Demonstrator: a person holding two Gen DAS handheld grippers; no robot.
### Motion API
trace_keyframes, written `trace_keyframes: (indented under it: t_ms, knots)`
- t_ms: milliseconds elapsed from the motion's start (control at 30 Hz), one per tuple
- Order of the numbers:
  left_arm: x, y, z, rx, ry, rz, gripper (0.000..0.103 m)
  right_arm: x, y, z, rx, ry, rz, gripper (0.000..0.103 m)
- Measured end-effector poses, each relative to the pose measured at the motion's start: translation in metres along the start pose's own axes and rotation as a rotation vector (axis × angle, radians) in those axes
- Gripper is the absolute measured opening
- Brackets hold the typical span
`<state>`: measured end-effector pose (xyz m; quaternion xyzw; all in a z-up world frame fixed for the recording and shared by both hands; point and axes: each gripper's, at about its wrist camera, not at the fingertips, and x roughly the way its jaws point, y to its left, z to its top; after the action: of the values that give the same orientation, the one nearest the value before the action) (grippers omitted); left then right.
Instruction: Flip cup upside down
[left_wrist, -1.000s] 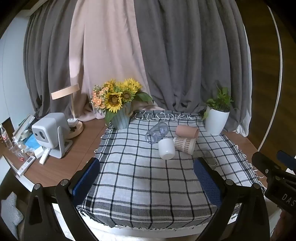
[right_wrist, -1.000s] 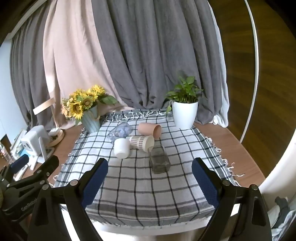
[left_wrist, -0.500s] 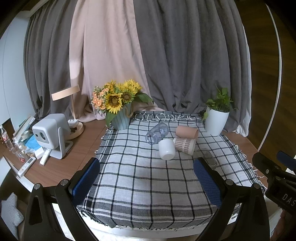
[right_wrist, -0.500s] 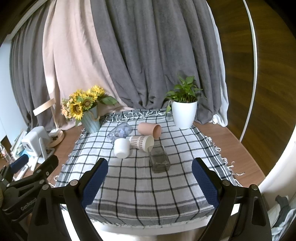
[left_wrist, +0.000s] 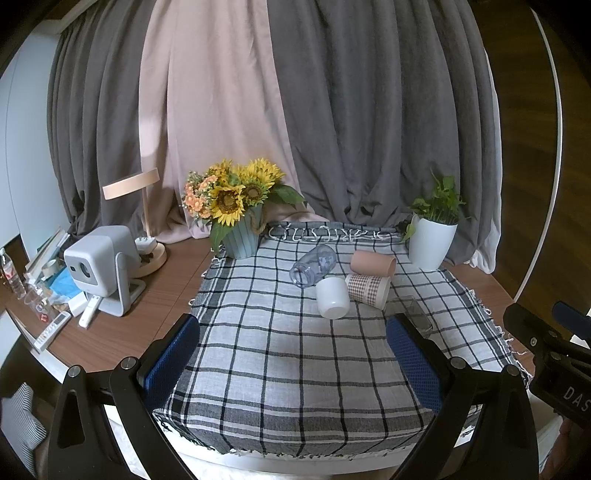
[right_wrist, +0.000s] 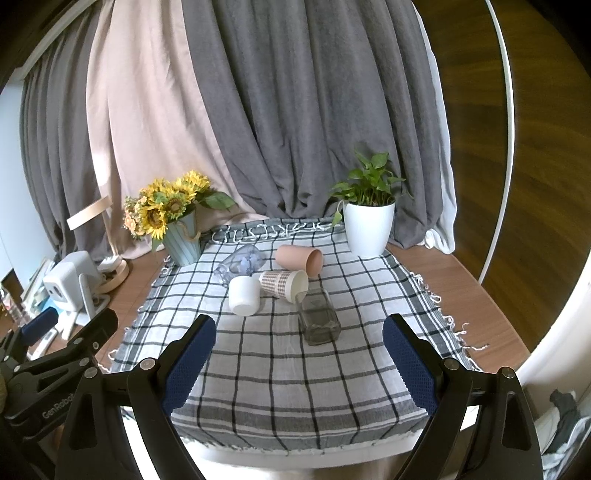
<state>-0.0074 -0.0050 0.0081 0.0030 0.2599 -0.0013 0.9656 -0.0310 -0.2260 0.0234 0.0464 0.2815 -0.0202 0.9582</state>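
Several cups lie on a checked cloth (left_wrist: 280, 369) (right_wrist: 295, 373). A white cup (left_wrist: 332, 297) (right_wrist: 244, 295) rests mouth down or tilted. A checked paper cup (left_wrist: 367, 288) (right_wrist: 283, 284), a pink cup (left_wrist: 373, 263) (right_wrist: 299, 258) and a clear cup (left_wrist: 313, 265) (right_wrist: 239, 266) lie on their sides. A square clear glass (right_wrist: 319, 315) (left_wrist: 412, 314) lies on its side at the front right. My left gripper (left_wrist: 293, 363) and right gripper (right_wrist: 299, 363) are open and empty, above the cloth's near edge, well short of the cups.
A sunflower vase (left_wrist: 240, 221) (right_wrist: 177, 229) stands at the cloth's back left and a white potted plant (left_wrist: 432, 240) (right_wrist: 369, 229) at its back right. A projector (left_wrist: 99, 266), a lamp (left_wrist: 144, 221) and small clutter sit on the wooden table to the left. Curtains hang behind.
Both grippers have drifted very slightly; the view is nearly the same. Nothing on the cloth has moved.
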Motion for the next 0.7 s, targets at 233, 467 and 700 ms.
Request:
trace_keyframes:
  t_ms: [233, 467, 700]
  knots:
    - [-0.0007, -0.0004, 0.0003, 0.0, 0.0, -0.002, 0.103, 0.0017, 0.0002, 0.0, 0.002, 0.0, 0.0, 0.092]
    - [-0.001, -0.0007, 0.0, -0.001, 0.0, -0.002, 0.103, 0.0046, -0.0007, 0.0005, 0.001, -0.001, 0.0, 0.092]
    - [-0.002, -0.0019, 0.0002, -0.001, 0.0, -0.004, 0.103, 0.0042, 0.0017, -0.0003, 0.002, 0.0, -0.002, 0.092]
